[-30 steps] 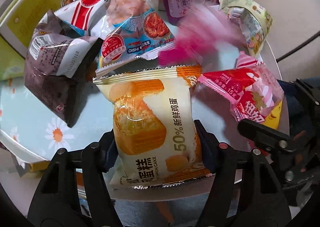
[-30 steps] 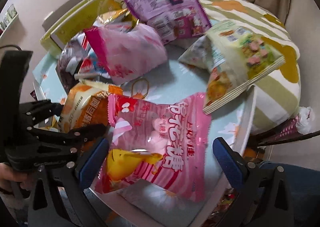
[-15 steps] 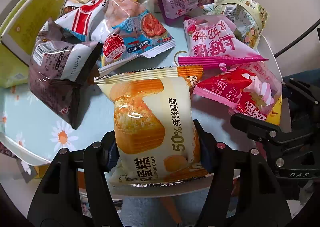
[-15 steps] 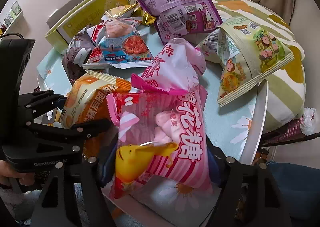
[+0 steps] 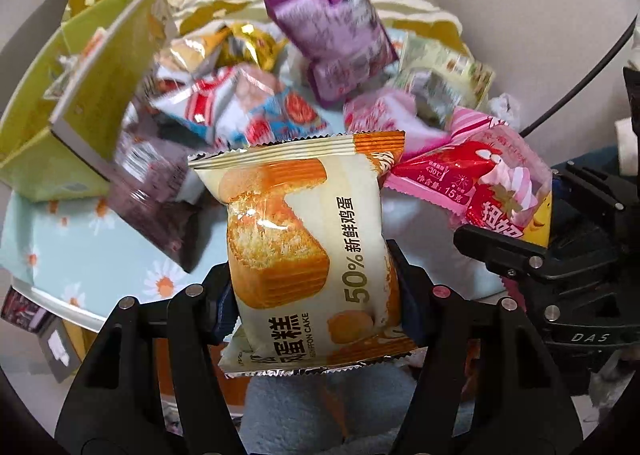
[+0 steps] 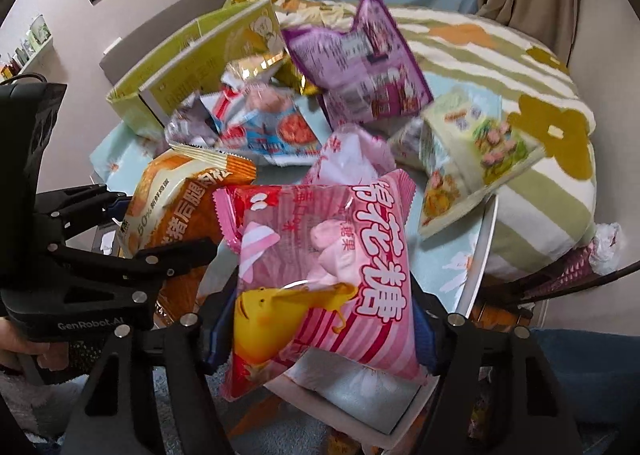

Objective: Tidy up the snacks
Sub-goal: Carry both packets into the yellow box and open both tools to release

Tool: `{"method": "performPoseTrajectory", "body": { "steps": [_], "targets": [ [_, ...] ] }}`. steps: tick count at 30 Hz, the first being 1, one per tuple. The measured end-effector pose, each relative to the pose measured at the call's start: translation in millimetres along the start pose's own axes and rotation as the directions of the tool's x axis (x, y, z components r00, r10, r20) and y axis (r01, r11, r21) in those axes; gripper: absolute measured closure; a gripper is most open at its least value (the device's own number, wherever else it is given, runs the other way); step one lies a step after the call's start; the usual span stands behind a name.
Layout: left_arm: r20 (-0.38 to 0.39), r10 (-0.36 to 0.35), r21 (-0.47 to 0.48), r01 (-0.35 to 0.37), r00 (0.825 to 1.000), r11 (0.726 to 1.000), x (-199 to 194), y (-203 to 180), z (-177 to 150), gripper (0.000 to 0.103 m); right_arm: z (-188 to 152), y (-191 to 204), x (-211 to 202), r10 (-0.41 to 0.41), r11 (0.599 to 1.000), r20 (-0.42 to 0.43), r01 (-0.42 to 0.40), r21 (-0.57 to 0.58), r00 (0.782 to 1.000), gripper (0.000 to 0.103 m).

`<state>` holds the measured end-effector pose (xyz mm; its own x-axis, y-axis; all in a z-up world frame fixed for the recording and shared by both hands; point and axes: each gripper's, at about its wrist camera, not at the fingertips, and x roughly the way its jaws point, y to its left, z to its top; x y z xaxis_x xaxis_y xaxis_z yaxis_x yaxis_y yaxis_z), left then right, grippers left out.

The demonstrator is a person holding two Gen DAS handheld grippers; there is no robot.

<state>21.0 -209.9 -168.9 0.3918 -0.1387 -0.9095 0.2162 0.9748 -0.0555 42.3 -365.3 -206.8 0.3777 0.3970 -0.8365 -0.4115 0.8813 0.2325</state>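
Observation:
My left gripper [image 5: 316,291] is shut on a cream and orange chiffon cake packet [image 5: 304,239] and holds it up above the near edge of the daisy-print table [image 5: 80,255]. My right gripper [image 6: 320,319] is shut on a pink marshmallow packet [image 6: 320,263], lifted just right of the cake packet [image 6: 180,199]. The marshmallow packet [image 5: 492,191] and right gripper also show at the right of the left wrist view. Several more snack bags lie on the table behind.
A green open box [image 6: 192,67] stands at the back left. A purple bag [image 6: 360,59], a red-white-blue shrimp snack bag [image 6: 264,123], a pale green bag [image 6: 472,159] and a pink bag [image 6: 352,151] lie behind. A striped cushion [image 6: 540,135] is at the right.
Both grippers have lifted their packets up and back from the table. The right gripper closed on the marshmallow packet earlier in the second. The scene behind is motion-blurred.

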Motion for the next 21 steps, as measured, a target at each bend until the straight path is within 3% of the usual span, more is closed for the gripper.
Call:
{"method": "performPoseTrajectory", "body": {
  "steps": [11, 21],
  "targets": [
    [0.132, -0.02, -0.017, 0.022, 0.991, 1.0, -58, 47, 48, 0.041, 51, 27, -36, -0.039, 0.999, 0.097, 0.041, -0.017, 0.995, 0.036],
    [0.21, 0.005, -0.079, 0.011, 0.978, 0.997, -81, 139, 107, 0.041, 135, 70, -30, -0.051, 0.997, 0.161, 0.06, -0.047, 0.986, 0.036]
  ]
}}
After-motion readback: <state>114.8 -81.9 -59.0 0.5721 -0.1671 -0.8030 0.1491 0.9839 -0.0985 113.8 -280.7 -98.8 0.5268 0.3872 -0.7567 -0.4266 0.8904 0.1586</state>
